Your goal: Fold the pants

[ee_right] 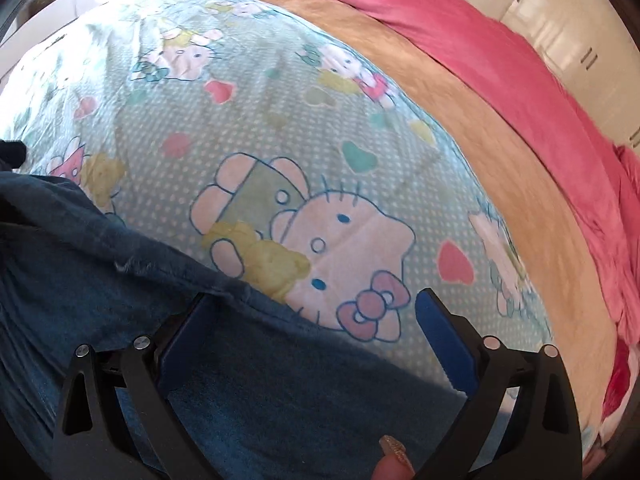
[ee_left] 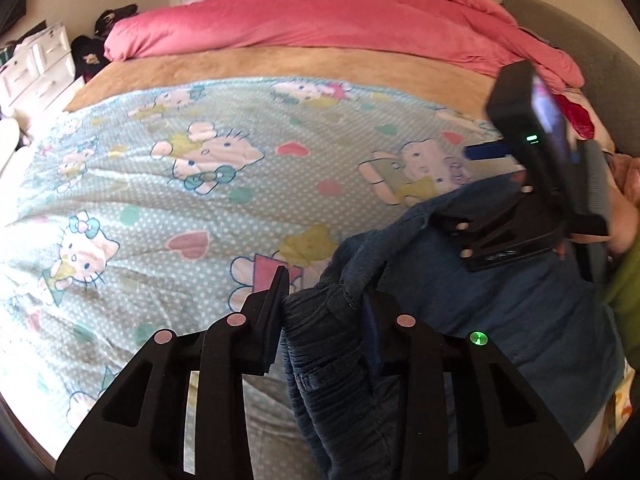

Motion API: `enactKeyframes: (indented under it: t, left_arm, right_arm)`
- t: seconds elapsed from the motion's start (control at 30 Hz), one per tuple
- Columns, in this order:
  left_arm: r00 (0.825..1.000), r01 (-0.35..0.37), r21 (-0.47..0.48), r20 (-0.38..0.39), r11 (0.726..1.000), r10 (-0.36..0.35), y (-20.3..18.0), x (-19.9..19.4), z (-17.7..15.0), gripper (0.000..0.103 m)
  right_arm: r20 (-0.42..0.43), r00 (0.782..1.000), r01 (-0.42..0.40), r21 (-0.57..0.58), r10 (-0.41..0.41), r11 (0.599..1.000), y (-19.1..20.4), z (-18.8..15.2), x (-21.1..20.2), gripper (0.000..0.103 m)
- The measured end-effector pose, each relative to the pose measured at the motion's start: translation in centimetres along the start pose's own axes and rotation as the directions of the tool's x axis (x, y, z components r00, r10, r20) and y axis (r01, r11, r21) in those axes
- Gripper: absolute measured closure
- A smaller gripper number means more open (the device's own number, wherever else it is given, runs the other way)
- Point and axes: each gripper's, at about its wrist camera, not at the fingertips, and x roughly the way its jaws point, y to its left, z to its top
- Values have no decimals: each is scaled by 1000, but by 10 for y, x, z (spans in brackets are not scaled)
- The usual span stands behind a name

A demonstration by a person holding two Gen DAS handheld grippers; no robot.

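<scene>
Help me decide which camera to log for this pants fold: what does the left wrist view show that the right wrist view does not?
Only the left wrist view shows the left tongs pinching a bunched fold of the blue pants, the white drawers, and the other tool from outside.

Only the right wrist view shows the right tongs open over the pants' edge, and a fingertip.

Both show the cartoon-cat sheet, tan blanket and pink duvet.
</scene>
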Motion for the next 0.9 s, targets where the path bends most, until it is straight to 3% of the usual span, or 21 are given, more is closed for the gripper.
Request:
enactKeyframes:
  t: [0.03, 0.1, 0.17, 0.3, 0.5, 0.83, 0.9]
  left_arm:
    - [1000, 7, 7, 7, 1000, -7, -3, -4, 0, 78]
    - [1000, 13, 24, 20, 1000, -13, -11, -12, -3, 78]
    - [999, 4, 41, 32, 999, -5, -16, -16, -6, 78]
    - [999, -17, 47, 44, 999, 15, -16, -26, -13, 78]
    - [998, -27, 37, 54, 999, 25, -10, -40, -21, 78]
    - [990, -65, 84, 132, 994, 54, -32, -81, -51, 77]
    - [988, -67, 103, 144, 992, 52, -38, -90, -59, 77]
  right_arm:
    - [7, 999, -40, 2, 40, 999, 1, -1, -2, 22]
    - [34, 990, -139, 10, 139, 990, 6, -5, -10, 64]
    - [62, 978, -202, 20, 200, 979, 11, -8, -17, 88]
    - [132, 977, -174, 42, 167, 984, 23, -23, -41, 94]
    - [259, 951, -211, 140, 170, 967, 20, -54, -91, 96]
    - [381, 905, -284, 218, 186, 934, 41, -116, -162, 96]
    - [385, 905, -283, 227, 181, 932, 49, -130, -172, 96]
